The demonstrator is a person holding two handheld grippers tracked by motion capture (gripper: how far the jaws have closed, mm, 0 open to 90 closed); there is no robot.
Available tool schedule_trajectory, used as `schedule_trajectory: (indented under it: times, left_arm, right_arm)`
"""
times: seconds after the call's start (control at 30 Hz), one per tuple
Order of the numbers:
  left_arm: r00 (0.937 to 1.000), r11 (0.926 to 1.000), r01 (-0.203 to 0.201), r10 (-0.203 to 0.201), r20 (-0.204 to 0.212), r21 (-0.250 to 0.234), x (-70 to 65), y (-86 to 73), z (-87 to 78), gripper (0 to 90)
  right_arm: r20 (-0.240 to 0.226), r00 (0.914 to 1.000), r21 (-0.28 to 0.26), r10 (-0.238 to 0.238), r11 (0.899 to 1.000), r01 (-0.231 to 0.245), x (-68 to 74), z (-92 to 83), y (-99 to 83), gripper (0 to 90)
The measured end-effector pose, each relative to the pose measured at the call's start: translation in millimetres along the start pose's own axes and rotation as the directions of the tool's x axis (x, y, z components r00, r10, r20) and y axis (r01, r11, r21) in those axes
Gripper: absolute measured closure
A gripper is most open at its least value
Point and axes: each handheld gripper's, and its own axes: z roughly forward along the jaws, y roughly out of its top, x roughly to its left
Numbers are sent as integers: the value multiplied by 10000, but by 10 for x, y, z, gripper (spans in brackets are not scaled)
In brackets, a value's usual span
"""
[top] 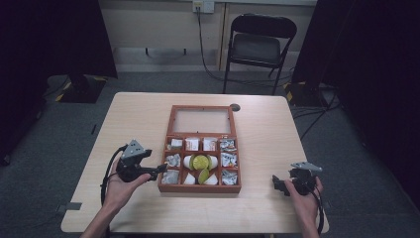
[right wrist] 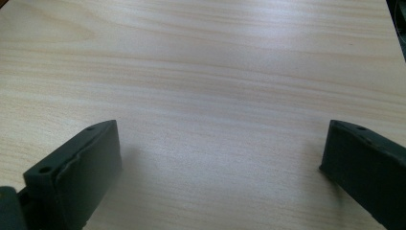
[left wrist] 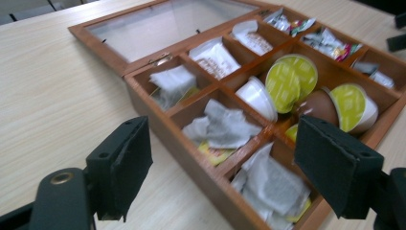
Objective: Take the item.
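Observation:
An open wooden box [top: 199, 188] with a glass lid laid flat behind it sits mid-table. Its compartments hold tea bags [left wrist: 225, 128], sachets and coffee capsules with green tops [left wrist: 291, 76]. My left gripper [top: 159, 168] hovers just left of the box's front left corner, jaws open and empty; the left gripper view looks between its pads at the box [left wrist: 191, 148]. My right gripper [top: 277, 184] rests low near the table's right front, open, with bare table [right wrist: 215, 96] between its pads.
A light wooden table [top: 138, 114] carries everything. A small dark round spot [top: 235, 107] lies by the lid's far right corner. A black folding chair [top: 257, 47] stands beyond the far edge. Cables trail from both grippers.

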Motion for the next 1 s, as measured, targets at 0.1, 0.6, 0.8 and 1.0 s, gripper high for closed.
schedule_trajectory:
  times: [0.1,0.6,0.8,1.0]
  left_arm:
    - [9999,10000,-50,51,141,-65,-45,74,57,204]
    - [9969,9998,-181,178,767,30,-173,222,257,233]
    - [9927,9994,-310,328,1158,-169,-248,311,364,292]
    - [9874,9988,-481,483,1506,-45,-373,330,494,325]
  right_arm:
    - [-2,10000,-1,-1,10000,1,0,0,0,0]
    - [22,10000,3,22,10000,-22,4,-1,-1,0]
    - [25,10000,-1,24,10000,-24,4,-1,-1,0]
    - [25,10000,-1,24,10000,-24,4,-1,-1,0]
